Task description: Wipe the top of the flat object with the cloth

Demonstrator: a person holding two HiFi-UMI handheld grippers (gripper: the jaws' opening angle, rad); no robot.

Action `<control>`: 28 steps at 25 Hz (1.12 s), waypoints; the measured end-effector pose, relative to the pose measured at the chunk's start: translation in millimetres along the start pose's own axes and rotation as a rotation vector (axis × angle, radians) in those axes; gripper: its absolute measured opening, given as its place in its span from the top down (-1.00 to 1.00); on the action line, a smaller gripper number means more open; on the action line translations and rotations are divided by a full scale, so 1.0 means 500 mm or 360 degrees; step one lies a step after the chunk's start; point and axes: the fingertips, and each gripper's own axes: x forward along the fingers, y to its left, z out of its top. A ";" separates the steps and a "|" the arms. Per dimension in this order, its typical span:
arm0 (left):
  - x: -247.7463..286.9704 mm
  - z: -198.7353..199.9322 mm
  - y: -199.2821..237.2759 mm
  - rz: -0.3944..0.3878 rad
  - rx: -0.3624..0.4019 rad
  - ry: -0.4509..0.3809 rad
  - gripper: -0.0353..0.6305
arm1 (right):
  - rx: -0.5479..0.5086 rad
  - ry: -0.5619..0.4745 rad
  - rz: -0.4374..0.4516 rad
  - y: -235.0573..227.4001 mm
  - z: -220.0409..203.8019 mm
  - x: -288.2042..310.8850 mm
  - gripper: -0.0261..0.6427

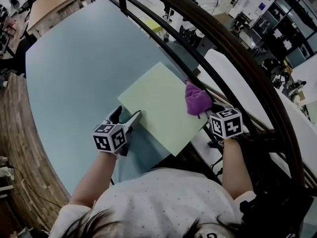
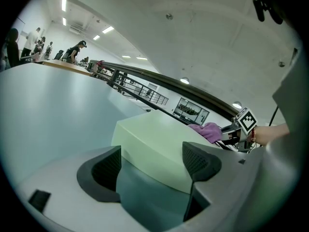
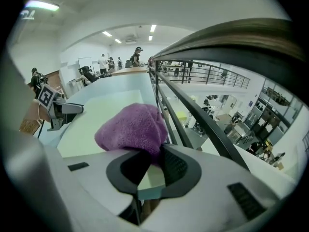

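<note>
Your left gripper (image 2: 153, 164) has its jaws wide apart and clamps nothing. The near edge of the pale green flat board (image 1: 158, 105) sits in the gap between them, close to one of its corners. The board lies flat on the light blue desk (image 1: 74, 73), at the desk's side by the dark curved railing (image 1: 198, 29).

Your right gripper (image 3: 152, 166) has its jaws nearly together, pinching a bunched purple fuzzy cloth (image 1: 196, 98). Most of the cloth bulges out beyond the jaw tips. It rests on the top of the board, along the edge nearest the railing and towards the board's right corner. The two grippers are at opposite sides of the board, well apart.
</note>
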 end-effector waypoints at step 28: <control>-0.005 -0.011 -0.002 -0.0136 0.0034 0.0085 -0.21 | -0.0149 0.0139 0.0526 0.460 -0.079 -0.063 0.77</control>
